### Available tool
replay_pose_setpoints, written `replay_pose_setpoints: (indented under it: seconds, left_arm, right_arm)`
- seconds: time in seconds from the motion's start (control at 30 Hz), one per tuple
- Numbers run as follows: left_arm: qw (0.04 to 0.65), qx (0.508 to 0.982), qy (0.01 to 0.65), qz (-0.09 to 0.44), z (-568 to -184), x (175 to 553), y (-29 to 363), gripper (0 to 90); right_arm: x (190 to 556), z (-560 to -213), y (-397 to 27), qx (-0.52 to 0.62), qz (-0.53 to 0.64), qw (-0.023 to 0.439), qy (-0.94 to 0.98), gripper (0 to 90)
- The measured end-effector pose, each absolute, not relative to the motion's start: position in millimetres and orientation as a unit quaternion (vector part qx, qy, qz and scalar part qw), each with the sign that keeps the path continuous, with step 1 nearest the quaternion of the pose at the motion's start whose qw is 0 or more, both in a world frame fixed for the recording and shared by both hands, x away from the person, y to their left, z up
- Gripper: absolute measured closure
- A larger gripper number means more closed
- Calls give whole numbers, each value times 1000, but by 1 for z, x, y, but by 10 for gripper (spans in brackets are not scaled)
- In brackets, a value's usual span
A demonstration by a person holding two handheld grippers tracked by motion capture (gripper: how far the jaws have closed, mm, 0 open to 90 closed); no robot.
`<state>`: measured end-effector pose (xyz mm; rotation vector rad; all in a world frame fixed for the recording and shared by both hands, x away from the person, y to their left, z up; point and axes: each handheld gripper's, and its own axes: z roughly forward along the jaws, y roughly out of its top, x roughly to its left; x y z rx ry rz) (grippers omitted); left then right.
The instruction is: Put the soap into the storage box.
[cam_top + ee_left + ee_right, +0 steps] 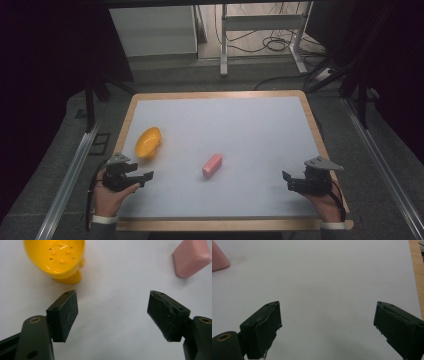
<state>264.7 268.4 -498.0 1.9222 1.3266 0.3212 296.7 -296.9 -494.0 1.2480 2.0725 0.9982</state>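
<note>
Two hand-held grippers sit low over the white table (260,130), both empty. The left hand-held gripper (142,178) has its jaws spread wide; a yellow perforated bowl (148,142) lies just ahead of it. The pink block (212,165) lies between the two, nearer the left one. The right hand-held gripper (286,181) is equally wide open.

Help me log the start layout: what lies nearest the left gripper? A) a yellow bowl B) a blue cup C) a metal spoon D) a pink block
A: the yellow bowl sits just ahead of the left gripper, while the pink block lies farther off, toward the middle of the white table.
</note>
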Motion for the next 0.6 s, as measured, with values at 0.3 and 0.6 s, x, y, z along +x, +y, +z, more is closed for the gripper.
replay_pose_setpoints:
  seconds: [0.3, 0.6]
  left_arm:
    - [382, 754, 517, 137, -490, 262, 268, 241]
    - [375, 761, 510, 144, -484, 269, 259, 233]
  right_arm:
    - [299, -494, -299, 453, 369, 270, 766, 80]
    - [293, -495, -297, 456, 353, 271, 771, 86]
